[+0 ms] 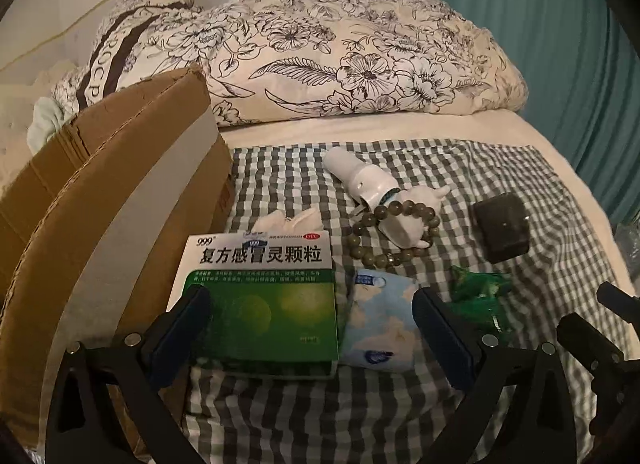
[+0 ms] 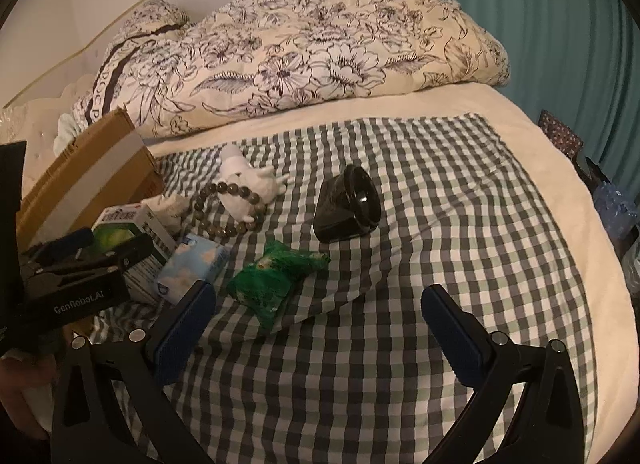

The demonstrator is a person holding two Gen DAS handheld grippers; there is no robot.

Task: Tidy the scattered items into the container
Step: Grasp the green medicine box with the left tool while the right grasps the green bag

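Carton (image 1: 260, 304) of medicine, lying on the cloth (image 1: 520, 191) beside the box (image 1: 120, 167), looks light, stiff and crushable, best pinched across its side edges by the spread left gripper (image 1: 312, 328) straddling it; right gripper (image 2: 320, 328) gapes empty.

A grey-and-white checked cloth (image 2: 420, 223) covers the cream bed (image 2: 520, 111). On it lie a green-and-white medicine box (image 1: 260, 296), a sky-blue tissue pack (image 1: 380, 324), a green wrapper (image 2: 276, 276), grey-green beads (image 1: 384, 236) and a black case (image 2: 348, 203). The carton (image 1: 120, 167) is brown, the quilt (image 2: 300, 51) cream with black flowers, the curtain (image 2: 540, 15) teal.
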